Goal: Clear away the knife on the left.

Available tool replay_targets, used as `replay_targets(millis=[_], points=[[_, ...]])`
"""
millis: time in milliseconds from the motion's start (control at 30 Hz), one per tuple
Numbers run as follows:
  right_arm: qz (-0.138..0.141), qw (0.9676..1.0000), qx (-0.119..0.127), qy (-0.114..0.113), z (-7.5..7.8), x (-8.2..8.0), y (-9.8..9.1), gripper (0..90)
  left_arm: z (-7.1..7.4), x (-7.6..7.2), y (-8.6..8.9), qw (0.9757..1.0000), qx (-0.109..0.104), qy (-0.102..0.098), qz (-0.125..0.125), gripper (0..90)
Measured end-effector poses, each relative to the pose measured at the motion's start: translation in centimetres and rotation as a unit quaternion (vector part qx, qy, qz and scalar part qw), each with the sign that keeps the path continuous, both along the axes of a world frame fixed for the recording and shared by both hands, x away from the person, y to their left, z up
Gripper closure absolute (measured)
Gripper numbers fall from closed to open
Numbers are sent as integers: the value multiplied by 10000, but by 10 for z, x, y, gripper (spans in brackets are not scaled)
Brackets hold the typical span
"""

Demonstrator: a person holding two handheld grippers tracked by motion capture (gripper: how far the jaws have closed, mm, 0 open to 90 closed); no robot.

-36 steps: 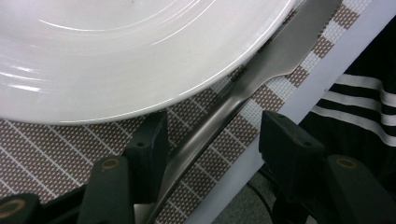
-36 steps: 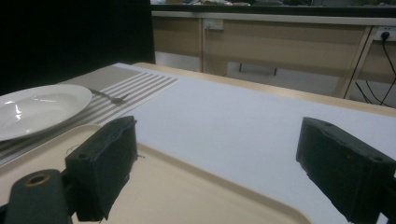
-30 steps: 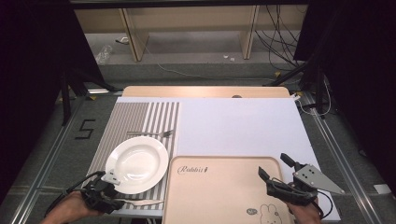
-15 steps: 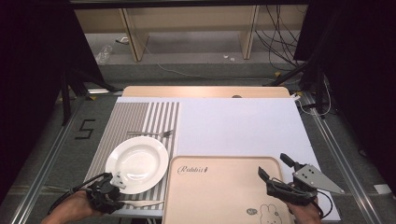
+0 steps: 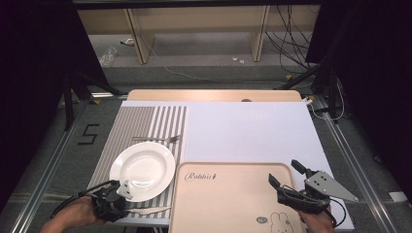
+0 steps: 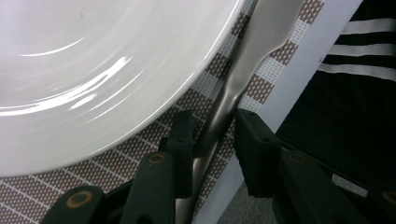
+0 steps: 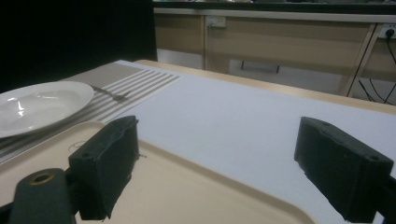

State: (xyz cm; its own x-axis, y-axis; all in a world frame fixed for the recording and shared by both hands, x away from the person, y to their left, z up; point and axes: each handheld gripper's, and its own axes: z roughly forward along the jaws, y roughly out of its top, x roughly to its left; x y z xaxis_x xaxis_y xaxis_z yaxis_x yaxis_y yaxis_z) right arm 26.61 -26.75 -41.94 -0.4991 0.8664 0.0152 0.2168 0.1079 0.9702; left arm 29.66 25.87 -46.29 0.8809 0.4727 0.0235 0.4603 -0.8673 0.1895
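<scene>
Grasping step: left gripper (image 6: 212, 140), jaws just closing around the handle of the knife (image 6: 243, 79) lying on the striped placemat (image 6: 261, 88) beside the white plate (image 5: 142, 171), pads not yet pressing; next, a firm pinch and lift; right gripper (image 7: 215, 168) wide open above the tray (image 5: 228, 204)

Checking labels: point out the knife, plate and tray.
knife (image 6: 233, 88), left gripper view, on its neck above the jaws.
plate (image 5: 143, 170), high view, on its centre.
tray (image 5: 228, 167), high view, on its far rim.
</scene>
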Motion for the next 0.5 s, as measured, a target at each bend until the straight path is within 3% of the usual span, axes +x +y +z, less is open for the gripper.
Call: replay_targets(millis=[300, 367, 500], points=[[4, 10000, -41, 32, 0, 0, 1, 147, 0, -1, -6, 9995, 173, 16, -282, 720], [9, 10000, -31, 45, 0, 0, 0, 147, 1, -4, -9, 9989, 279, -46, -374, 766], [5, 10000, -18, 59, 0, 1, 0, 148, 1, -5, -8, 9992, 213, -41, -335, 780]])
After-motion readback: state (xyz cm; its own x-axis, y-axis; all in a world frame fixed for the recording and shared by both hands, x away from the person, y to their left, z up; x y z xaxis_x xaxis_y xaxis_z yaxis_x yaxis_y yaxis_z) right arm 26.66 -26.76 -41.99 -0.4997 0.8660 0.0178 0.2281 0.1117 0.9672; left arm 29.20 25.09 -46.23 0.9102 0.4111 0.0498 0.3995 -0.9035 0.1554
